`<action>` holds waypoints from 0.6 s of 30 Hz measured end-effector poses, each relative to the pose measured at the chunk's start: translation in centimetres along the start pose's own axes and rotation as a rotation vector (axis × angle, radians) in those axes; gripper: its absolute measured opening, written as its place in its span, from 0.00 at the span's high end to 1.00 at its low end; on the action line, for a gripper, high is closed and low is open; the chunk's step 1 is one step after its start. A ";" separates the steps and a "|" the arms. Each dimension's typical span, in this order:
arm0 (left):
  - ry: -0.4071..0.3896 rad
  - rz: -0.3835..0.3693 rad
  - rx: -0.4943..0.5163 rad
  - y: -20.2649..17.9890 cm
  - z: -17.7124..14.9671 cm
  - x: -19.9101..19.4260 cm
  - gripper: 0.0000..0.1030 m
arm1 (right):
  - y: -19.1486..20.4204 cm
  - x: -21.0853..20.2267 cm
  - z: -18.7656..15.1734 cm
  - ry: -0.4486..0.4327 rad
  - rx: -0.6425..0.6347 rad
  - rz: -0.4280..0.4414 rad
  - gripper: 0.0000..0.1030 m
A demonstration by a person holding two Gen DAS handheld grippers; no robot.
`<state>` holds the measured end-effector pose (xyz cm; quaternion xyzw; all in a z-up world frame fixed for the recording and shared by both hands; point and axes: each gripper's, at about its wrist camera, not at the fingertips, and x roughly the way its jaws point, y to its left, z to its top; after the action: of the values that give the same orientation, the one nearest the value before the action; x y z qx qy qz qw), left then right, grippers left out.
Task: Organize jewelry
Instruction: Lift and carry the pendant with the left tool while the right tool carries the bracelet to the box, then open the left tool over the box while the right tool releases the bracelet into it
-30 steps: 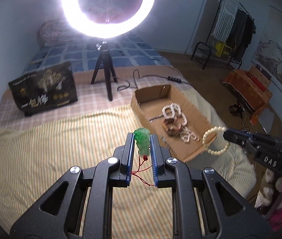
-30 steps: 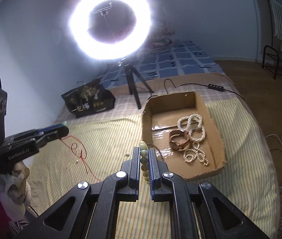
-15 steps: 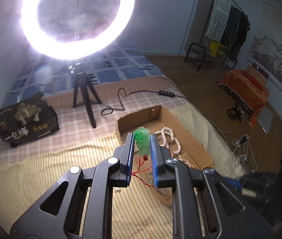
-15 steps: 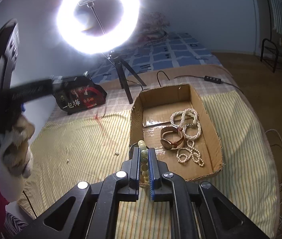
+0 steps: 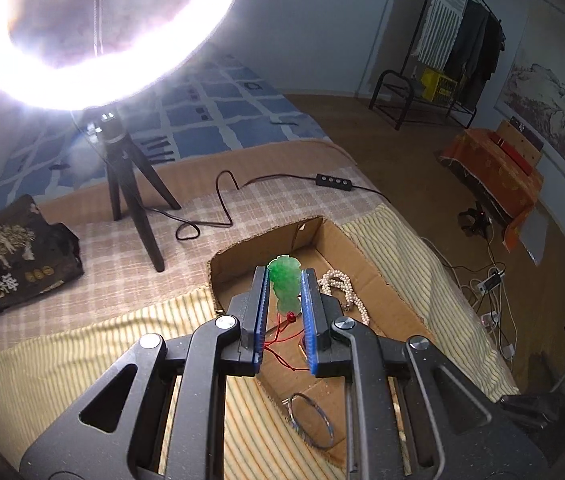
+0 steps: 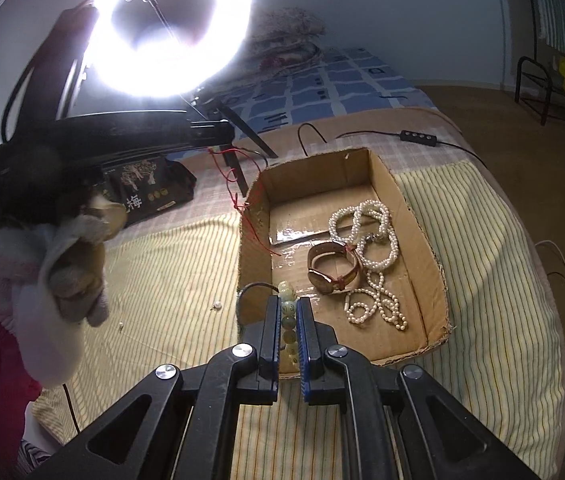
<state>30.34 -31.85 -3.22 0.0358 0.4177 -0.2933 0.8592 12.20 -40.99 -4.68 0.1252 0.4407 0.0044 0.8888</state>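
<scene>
Holding a green jade pendant clamped in our left gripper above the cardboard box, we pinch a beaded bracelet in our right gripper at its near edge.

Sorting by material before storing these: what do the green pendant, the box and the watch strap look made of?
Green pendant: translucent, glossy carved stone, jade-like, though it may be glass; hung on a red cord.
Box: plain brown corrugated cardboard, matte, with ragged cut edges.
Watch strap: tan with a smooth sheen, probably leather or imitation.
</scene>
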 end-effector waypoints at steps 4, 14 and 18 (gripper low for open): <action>0.019 0.004 -0.008 0.0 0.0 1.5 0.86 | -0.4 0.7 -0.2 0.018 0.009 -0.006 0.95; 0.045 0.021 0.010 -0.2 -0.3 2.9 0.83 | -0.7 0.9 -0.1 0.017 0.034 0.005 0.68; 0.036 0.026 0.017 -0.1 -0.5 2.5 0.52 | -0.2 0.9 0.0 0.008 0.021 -0.023 0.34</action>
<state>31.13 -32.98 -5.37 0.0540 0.4301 -0.2849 0.8550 12.68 -41.09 -5.42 0.1295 0.4457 -0.0101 0.8857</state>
